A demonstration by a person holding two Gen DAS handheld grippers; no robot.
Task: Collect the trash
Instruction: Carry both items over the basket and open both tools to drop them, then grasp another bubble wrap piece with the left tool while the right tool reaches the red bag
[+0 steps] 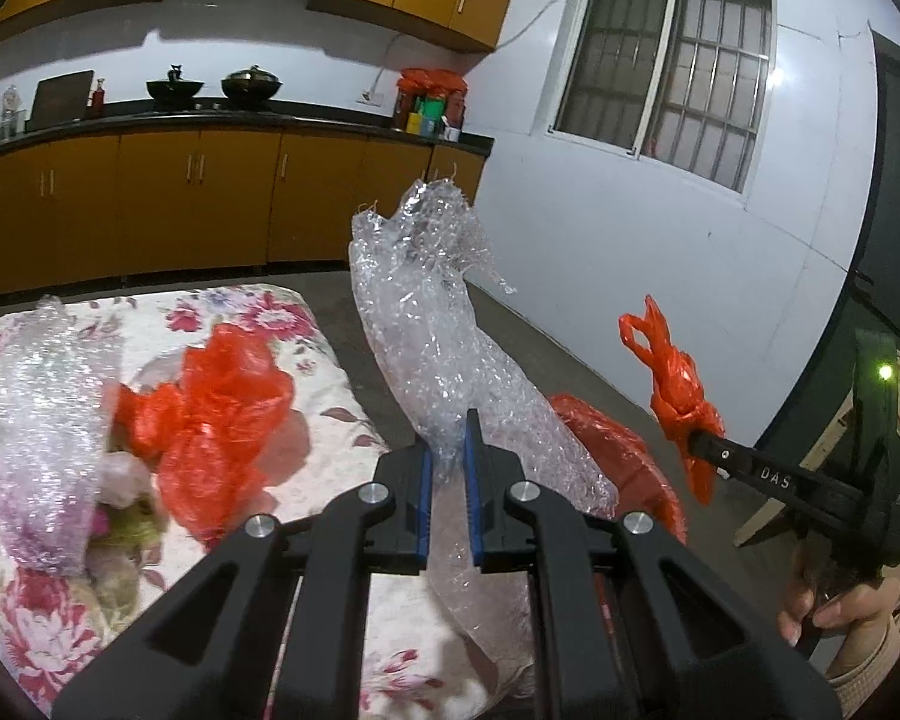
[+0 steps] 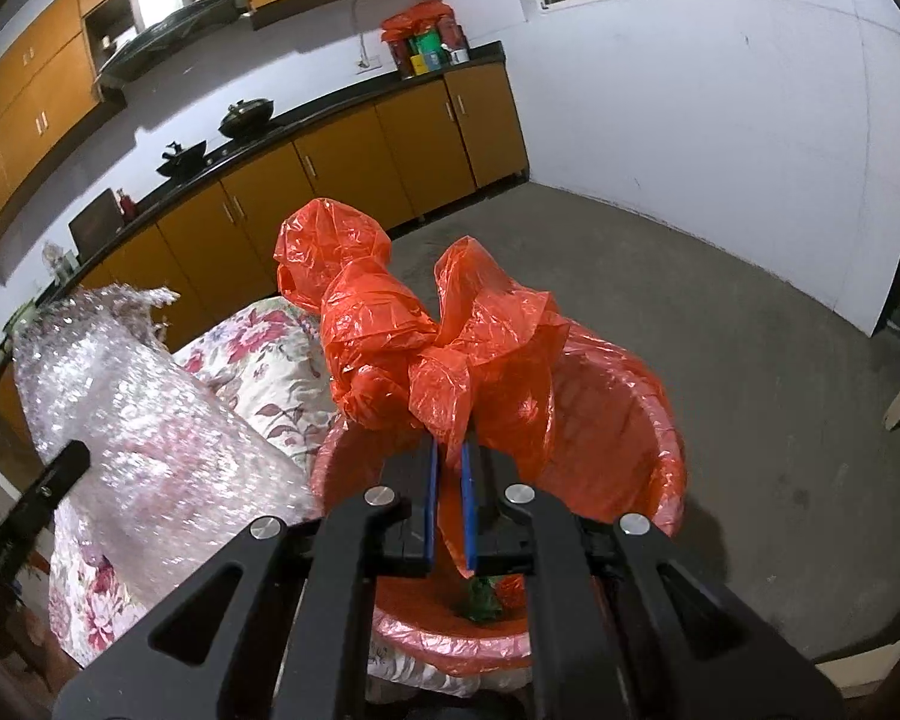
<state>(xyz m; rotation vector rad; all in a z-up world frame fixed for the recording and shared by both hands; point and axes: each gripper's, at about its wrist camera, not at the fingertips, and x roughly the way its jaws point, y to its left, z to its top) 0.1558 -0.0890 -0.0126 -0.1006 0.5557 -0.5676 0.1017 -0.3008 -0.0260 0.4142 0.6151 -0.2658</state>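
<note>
Judging by how things lie, the collecting is partway through: two pieces of trash are up in the air and more waits on the surface. The left claw (image 1: 447, 450) is clenched on a long crumpled sheet of bubble wrap (image 1: 432, 312), which stands up from between the blue pads and trails down below them, held off the flowered cloth (image 1: 282, 315). The right claw (image 2: 448, 468) is clenched on a crumpled red plastic bag (image 2: 414, 348), lifted above the bin (image 2: 666, 450), a round container lined with a red bag that stands just beside the cloth-covered surface. Down inside the bin, past the right claw's linkage, a small green scrap (image 2: 480, 597) and something red beside it seem to lie at the bottom, so I judge a little has gone in already; how much else is in there is hidden. Left on the cloth, in the left wrist view, are a second wad of bubble wrap (image 1: 36, 396), another loose red bag (image 1: 222, 396) and some pale, blurred litter (image 1: 126, 516) between them. What remains, as I read it, is to drop both held pieces into the bin and then fetch the rest from the cloth.
</note>
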